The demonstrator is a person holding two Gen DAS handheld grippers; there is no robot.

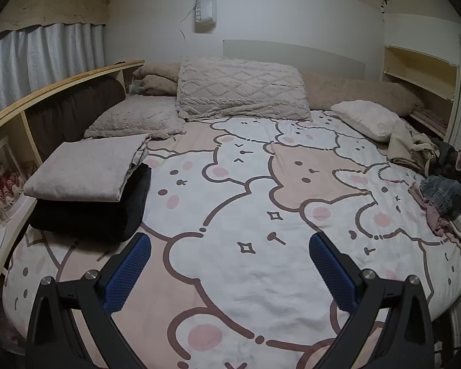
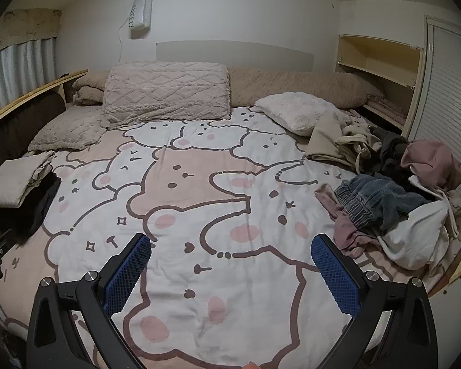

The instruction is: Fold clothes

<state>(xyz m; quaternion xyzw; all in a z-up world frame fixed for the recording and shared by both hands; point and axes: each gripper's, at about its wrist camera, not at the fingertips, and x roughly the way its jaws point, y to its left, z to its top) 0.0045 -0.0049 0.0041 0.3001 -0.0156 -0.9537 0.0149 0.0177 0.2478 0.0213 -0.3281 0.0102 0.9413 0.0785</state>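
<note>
Blue pads: both hand-held grippers carry textured blue pads (image 1: 129, 273) on black fingers.
Left hand-held gripper (image 1: 230, 246): spread wide, released, nothing between its fingers; it hangs above the bed.
Right hand-held gripper (image 2: 230, 246): likewise spread wide and empty, above the bed.
Bed (image 1: 261, 276): covered by a sheet printed with white and pink bears, bare beneath both grippers.
Folded stack (image 1: 86, 190): ahead and to the left of the left gripper, near the bed's left edge; a beige folded piece (image 1: 83, 169) lies on top of a black folded piece (image 1: 92, 215).
Loose pile (image 2: 399, 190): ahead and to the right of the right gripper, at the bed's right side; unfolded clothes heaped together.
In the pile: jeans (image 2: 381, 203) on top toward the front, a white garment (image 2: 415, 236) nearest the gripper, a mauve one (image 2: 433, 163) behind, a cream one (image 2: 338, 144) farthest back.
Pillows (image 1: 239, 89): far ahead of both grippers, along the head of the bed.
Shelf (image 2: 381, 70): far ahead to the right, open; I cannot tell what is in it.
</note>
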